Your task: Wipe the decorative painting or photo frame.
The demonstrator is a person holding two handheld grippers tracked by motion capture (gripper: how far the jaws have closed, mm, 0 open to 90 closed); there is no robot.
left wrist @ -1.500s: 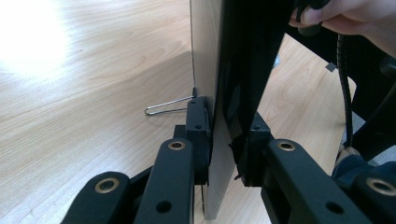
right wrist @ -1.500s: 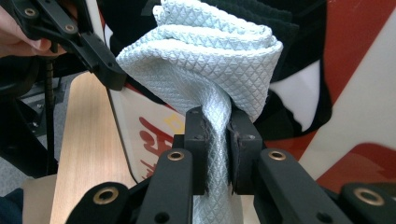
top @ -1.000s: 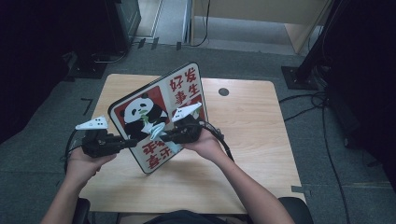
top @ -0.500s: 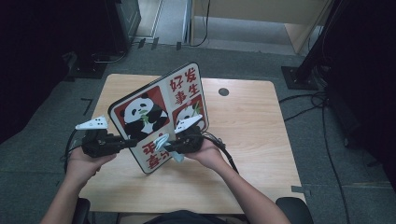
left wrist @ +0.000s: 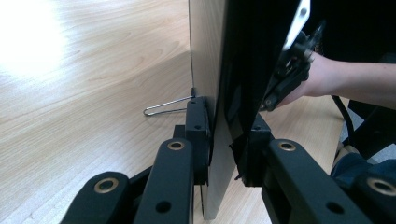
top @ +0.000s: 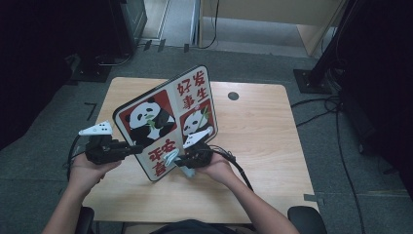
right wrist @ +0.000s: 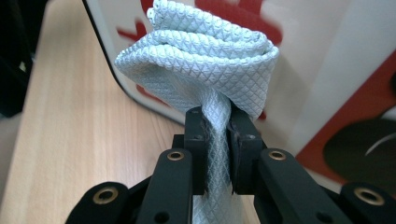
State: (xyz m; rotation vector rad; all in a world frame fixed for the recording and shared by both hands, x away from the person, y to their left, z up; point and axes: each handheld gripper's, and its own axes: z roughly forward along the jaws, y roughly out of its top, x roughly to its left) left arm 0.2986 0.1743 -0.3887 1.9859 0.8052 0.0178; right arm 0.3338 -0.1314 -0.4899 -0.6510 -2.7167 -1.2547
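Observation:
A board point(top: 165, 122) printed with pandas and red characters stands tilted on the wooden table point(top: 258, 136). My left gripper point(top: 129, 148) is shut on its left edge; in the left gripper view both jaws pinch the thin board point(left wrist: 208, 60) edge-on, my left gripper point(left wrist: 222, 140) clamped just above the tabletop. My right gripper point(top: 178, 160) is shut on a bunched pale blue waffle-textured cloth point(top: 171, 157). That cloth point(right wrist: 201, 60) presses against the board's lower front face point(right wrist: 327, 70), with my right gripper point(right wrist: 217, 126) squeezing its tail.
A wire stand point(left wrist: 163, 106) juts from the board's back onto the table. A round dark grommet point(top: 233, 96) sits near the table's far edge. Cables point(top: 238, 168) trail from the right gripper. Dark equipment and a stand base point(top: 311, 80) ring the table on the floor.
My right gripper has slid down the board's face with the cloth, from the lower panda panel to the bottom characters. The left gripper and the board have stayed put.

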